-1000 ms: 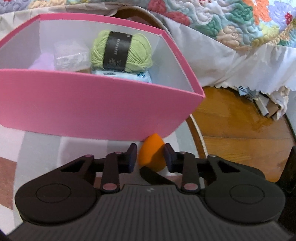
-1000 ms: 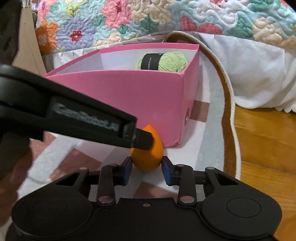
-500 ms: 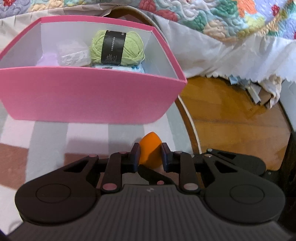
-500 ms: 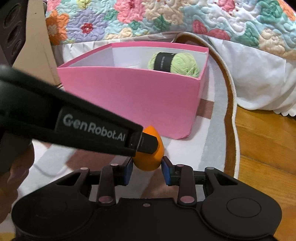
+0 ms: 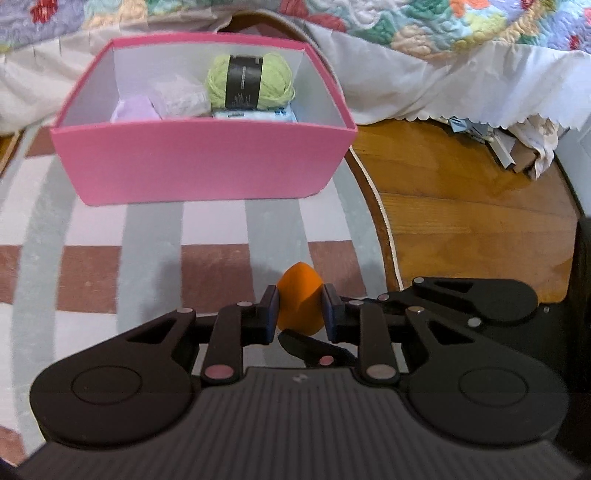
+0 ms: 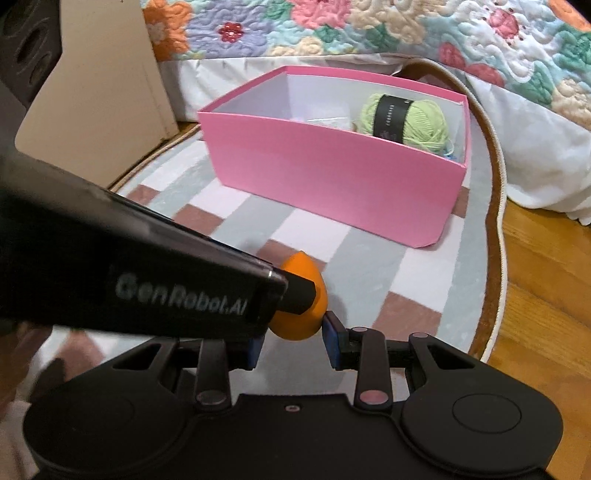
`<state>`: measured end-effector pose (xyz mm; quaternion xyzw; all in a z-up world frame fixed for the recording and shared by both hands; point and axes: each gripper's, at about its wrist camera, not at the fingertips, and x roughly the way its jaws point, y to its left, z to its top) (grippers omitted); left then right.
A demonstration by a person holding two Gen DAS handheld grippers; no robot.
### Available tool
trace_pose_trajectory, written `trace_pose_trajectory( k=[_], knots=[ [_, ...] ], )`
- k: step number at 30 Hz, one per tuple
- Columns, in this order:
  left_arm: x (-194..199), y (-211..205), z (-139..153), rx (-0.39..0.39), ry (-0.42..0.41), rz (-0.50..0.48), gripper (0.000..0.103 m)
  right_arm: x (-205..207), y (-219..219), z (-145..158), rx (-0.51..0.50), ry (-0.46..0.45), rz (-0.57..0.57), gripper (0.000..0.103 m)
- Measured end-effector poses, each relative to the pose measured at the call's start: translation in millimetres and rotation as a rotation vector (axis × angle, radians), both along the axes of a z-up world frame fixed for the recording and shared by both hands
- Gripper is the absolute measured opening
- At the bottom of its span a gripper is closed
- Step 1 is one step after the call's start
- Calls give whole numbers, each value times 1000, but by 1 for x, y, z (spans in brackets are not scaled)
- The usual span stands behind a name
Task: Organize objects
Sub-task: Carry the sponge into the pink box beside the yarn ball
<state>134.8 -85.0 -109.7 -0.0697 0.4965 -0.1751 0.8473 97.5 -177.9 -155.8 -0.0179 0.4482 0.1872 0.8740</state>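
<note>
- Together, the left gripper [image 5: 299, 309] and the right gripper [image 6: 291, 341] clamp one orange egg-shaped sponge [image 5: 300, 300]; both pairs of jaws are drawn in tight against its sides.
- Held this way, the sponge hangs clear above the striped rug [image 5: 155, 236], on the near side of the pink box [image 5: 199, 166] and apart from it.
- Inside the box lies a green yarn ball [image 5: 251, 83] with a black band, resting on a pale blue packet [image 5: 255, 115]; beside it sit a clear plastic bag [image 5: 181, 98] and something lilac [image 5: 133, 109], too blurred to identify.
- Behind the box hangs a flowered quilt [image 6: 369, 26] over a white bed skirt [image 5: 443, 85].
- Right of the rug's curved edge is wooden floor [image 5: 469, 206].
</note>
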Motion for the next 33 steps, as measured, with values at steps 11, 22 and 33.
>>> trace_pose_trajectory(
  k=[11, 22, 33],
  knots=[
    [-26, 17, 69, 2, -33, -6, 23, -17, -3, 61, 160, 49, 4, 39],
    [-18, 44, 128, -64, -136, 49, 23, -14, 30, 127, -13, -132, 79, 39],
    [32, 73, 146, -143, -210, 126, 23, 35, 51, 167, -95, -213, 110, 39]
  ],
)
